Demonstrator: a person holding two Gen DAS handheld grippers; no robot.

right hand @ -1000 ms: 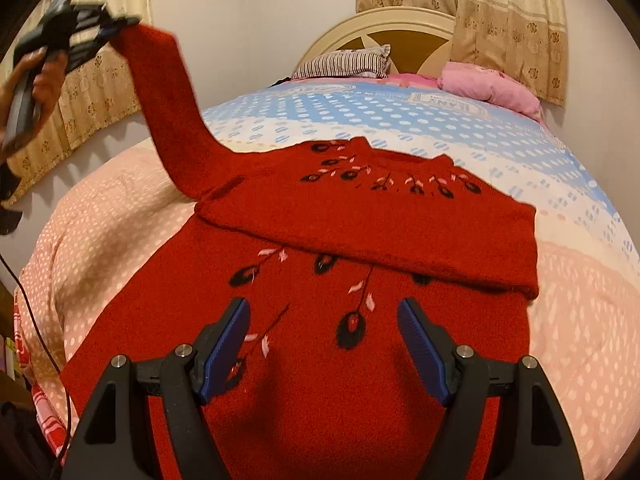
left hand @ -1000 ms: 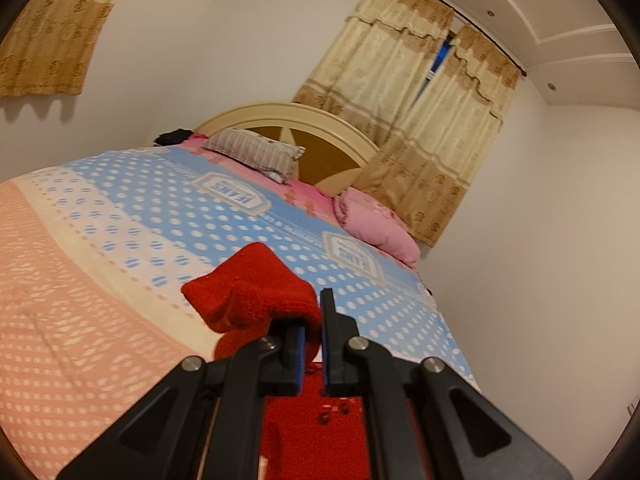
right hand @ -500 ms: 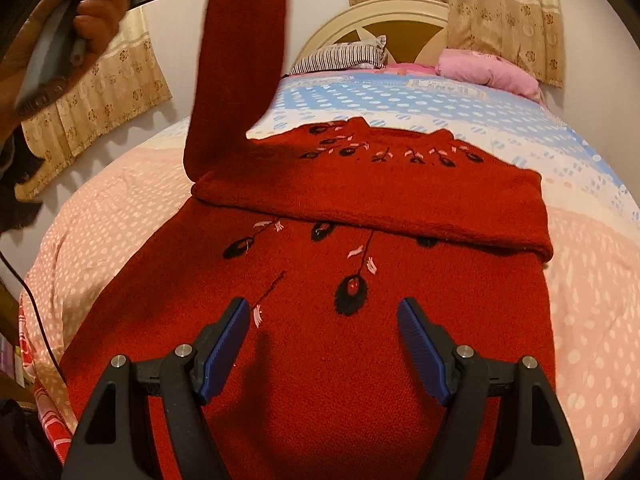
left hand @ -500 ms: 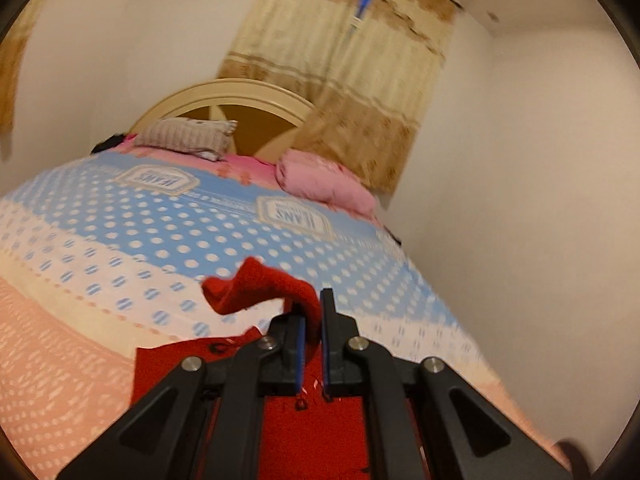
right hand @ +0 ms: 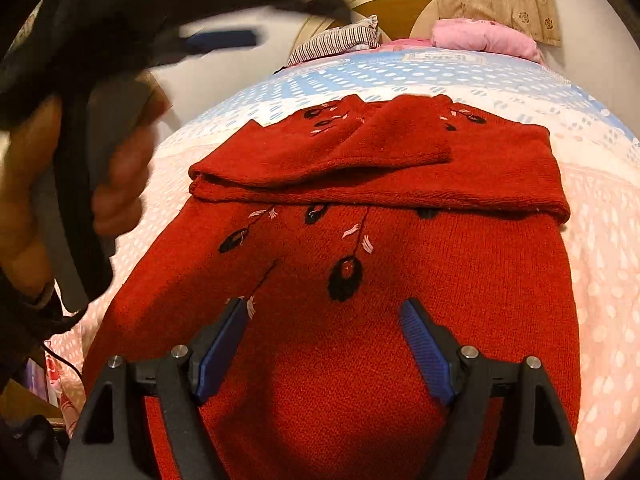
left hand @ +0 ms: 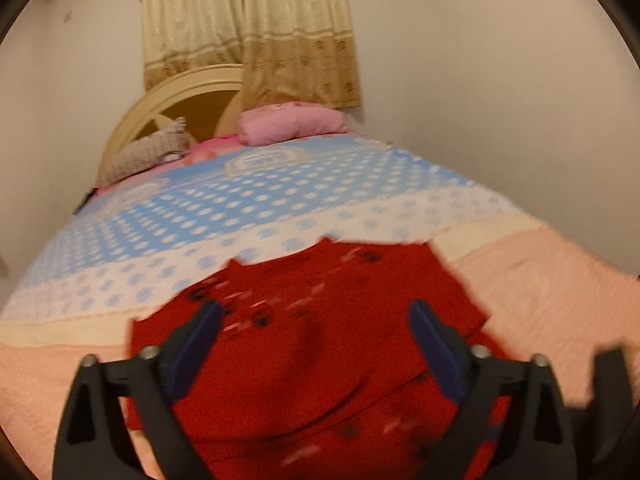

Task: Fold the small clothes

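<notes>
Left hand (right hand: 120, 168) raised — jaws opening above sweater (right hand: 360, 280).

One red sweater (right hand: 360, 264) lies on one bed (right hand: 600, 280). Two pillows sit at the head of the bed: one striped pillow (right hand: 336, 42) and one pink pillow (right hand: 484, 38). One headboard (left hand: 168, 108) stands behind them. One pair of curtains (left hand: 248, 28) hangs above. Two grippers are in view, the left gripper (left hand: 314, 344) and the right gripper (right hand: 324, 346), and one hand (right hand: 116, 176).
</notes>
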